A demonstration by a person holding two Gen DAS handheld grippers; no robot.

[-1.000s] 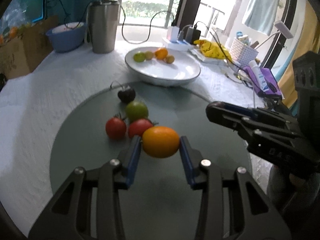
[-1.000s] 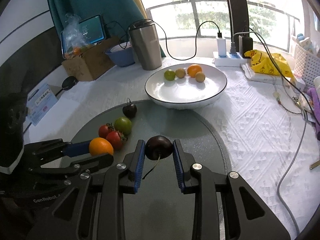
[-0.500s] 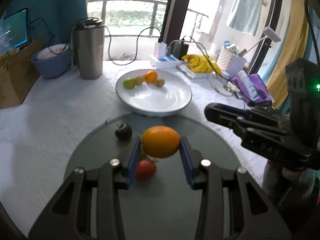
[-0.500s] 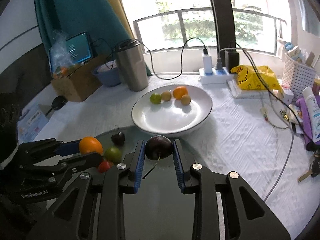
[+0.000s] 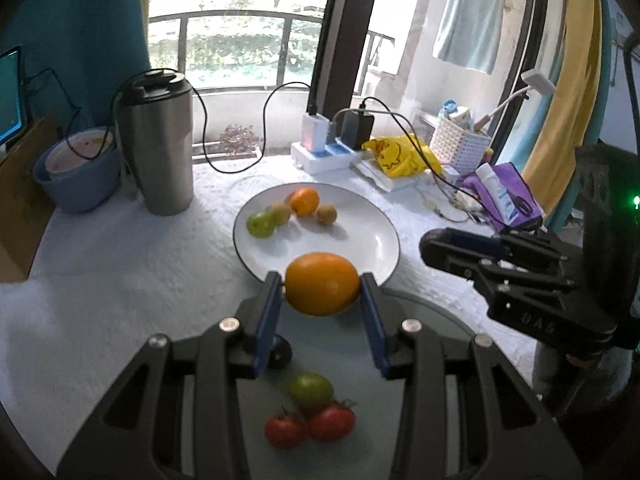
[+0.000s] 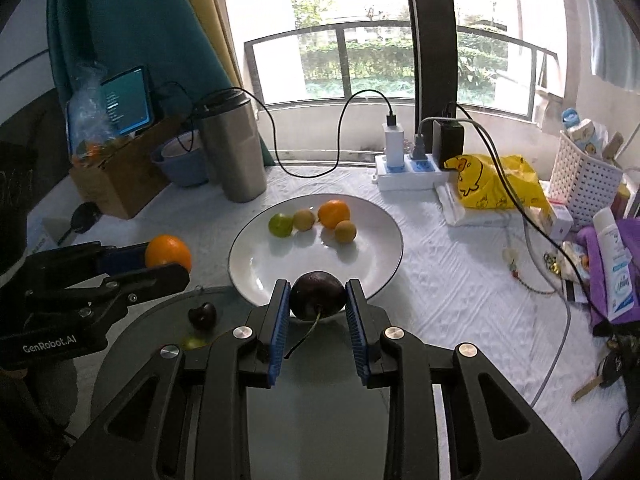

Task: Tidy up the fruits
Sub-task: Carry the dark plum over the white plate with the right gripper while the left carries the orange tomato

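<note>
Plate (image 6: 384, 276) sits on white surface (image 6: 460, 280) just ahead of both grippers, four fruits at its far side. Left gripper (image 5: 323, 292) fingers clamped on orange (image 5: 322, 283); right gripper (image 6: 318, 300) fingers clamped on dark cherry (image 6: 317, 295), nearer the rim.

this is looking like a lived-in home, a table sitting by a balcony window (image 6: 360, 60); greenery is showing beyond the railing; a towel (image 5: 468, 26) is hanging at the far right; a power strip (image 6: 412, 168) with chargers is lying at the far edge of the white tablecloth (image 6: 440, 272); a steel tumbler (image 5: 156, 144), a white basket (image 6: 584, 180) of toiletries and a yellow duck bag (image 6: 492, 184) are crowding the table; teal and yellow curtains (image 6: 132, 12) are hanging at the left.
</note>
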